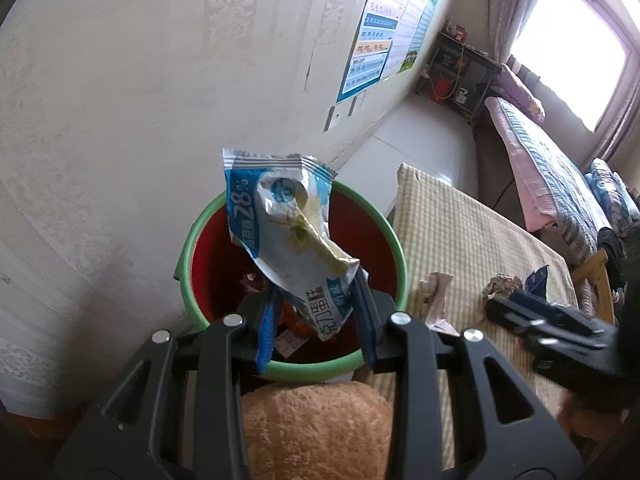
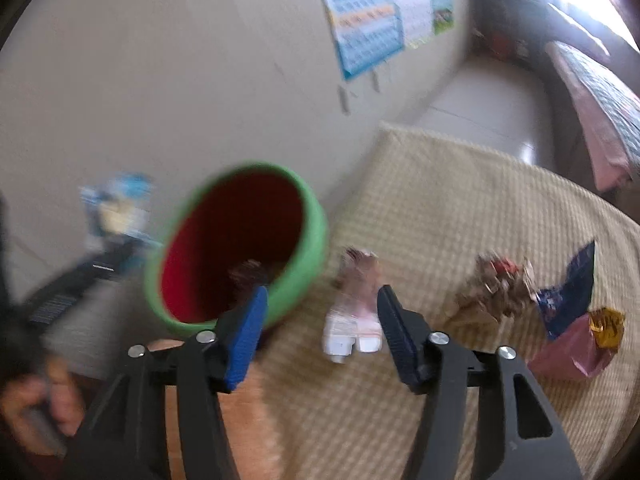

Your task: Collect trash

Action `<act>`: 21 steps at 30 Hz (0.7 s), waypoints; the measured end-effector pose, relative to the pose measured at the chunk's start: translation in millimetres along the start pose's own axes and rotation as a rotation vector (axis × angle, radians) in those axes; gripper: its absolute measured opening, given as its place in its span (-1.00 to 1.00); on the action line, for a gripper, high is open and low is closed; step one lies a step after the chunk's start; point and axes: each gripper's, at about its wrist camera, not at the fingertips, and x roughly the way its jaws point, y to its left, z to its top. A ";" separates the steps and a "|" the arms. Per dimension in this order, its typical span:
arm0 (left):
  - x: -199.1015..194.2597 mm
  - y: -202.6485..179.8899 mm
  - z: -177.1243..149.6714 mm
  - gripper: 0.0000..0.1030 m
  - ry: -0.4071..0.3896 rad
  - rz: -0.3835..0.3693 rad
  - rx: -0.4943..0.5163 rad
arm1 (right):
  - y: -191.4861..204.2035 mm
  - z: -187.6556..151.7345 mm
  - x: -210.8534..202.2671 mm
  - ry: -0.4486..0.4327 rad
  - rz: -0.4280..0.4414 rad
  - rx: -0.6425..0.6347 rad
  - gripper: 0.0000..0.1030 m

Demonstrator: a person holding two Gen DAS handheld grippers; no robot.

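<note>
My left gripper (image 1: 316, 312) is shut on a blue and white snack wrapper (image 1: 286, 232), holding it upright over the green-rimmed red bin (image 1: 192, 240). Some trash lies at the bin's bottom. In the right wrist view, which is blurred, my right gripper (image 2: 322, 316) is open with nothing between its fingers. It hovers above a pink and white wrapper (image 2: 356, 312) lying on the checked tablecloth (image 2: 460, 208), beside the bin (image 2: 316, 240). The left gripper with its wrapper (image 2: 116, 212) shows at the left there.
More trash lies on the table at the right: a brown crumpled wrapper (image 2: 496, 292), a dark blue packet (image 2: 568, 292) and a pink bag with gold foil (image 2: 580, 348). The wall stands close behind the bin. An orange plush cushion (image 1: 316, 432) lies below the left gripper. A bed (image 1: 552, 176) runs along the far right.
</note>
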 end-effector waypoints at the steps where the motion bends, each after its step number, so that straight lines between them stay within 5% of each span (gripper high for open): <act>1: 0.4 1.1 -0.9 -0.38 0.002 0.000 -0.001 | -5.6 -2.3 15.1 0.036 -0.015 0.014 0.10; 7: 3.3 6.6 -9.6 -0.38 0.024 0.000 -0.019 | -26.9 -6.0 72.1 0.164 0.012 0.114 0.07; 9: 5.9 10.2 -9.4 -0.38 0.031 0.003 -0.023 | -29.5 -9.3 83.2 0.202 0.014 0.124 -0.49; 10: 6.8 11.4 -9.9 -0.38 0.033 0.006 -0.025 | -31.0 -11.8 85.7 0.211 0.019 0.127 -0.55; 13: 9.4 14.3 -11.3 -0.38 0.039 0.013 -0.029 | -34.7 -15.6 80.0 0.192 0.032 0.129 -0.56; 14: 10.7 15.3 -11.7 -0.38 0.041 0.015 -0.029 | -36.5 -15.9 74.7 0.178 0.035 0.133 -0.82; 21: 22.8 20.3 -7.1 -0.38 0.052 0.018 -0.029 | -31.8 19.6 21.9 0.019 0.097 0.147 -0.91</act>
